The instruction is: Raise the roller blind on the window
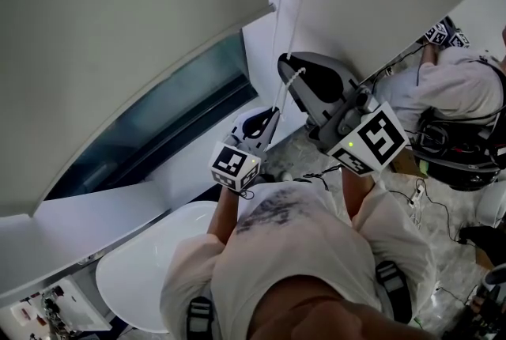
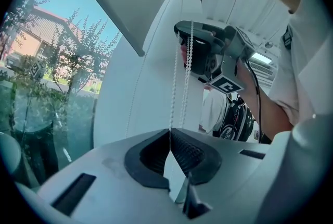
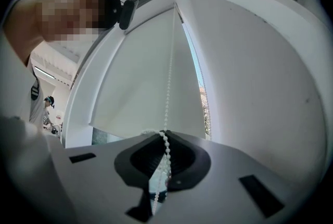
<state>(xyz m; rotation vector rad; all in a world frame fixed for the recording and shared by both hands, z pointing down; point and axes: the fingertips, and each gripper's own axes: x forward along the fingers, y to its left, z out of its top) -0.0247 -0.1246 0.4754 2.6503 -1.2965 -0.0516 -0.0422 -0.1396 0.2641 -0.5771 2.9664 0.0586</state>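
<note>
The bead chain (image 1: 276, 85) hangs near-vertical at upper centre, beside the blind (image 1: 118, 30) that fills the upper left. The right gripper (image 1: 288, 71) has its jaws pinched on the chain. The left gripper (image 1: 271, 115) pinches it just below.

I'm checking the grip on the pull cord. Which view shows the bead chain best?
The left gripper view: the bead chain runs in two strands from the right tool down to the left tool, whose shut jaws pinch one. The right gripper view shows one strand rising from its jaws; the head view shows only thin lines.
</note>
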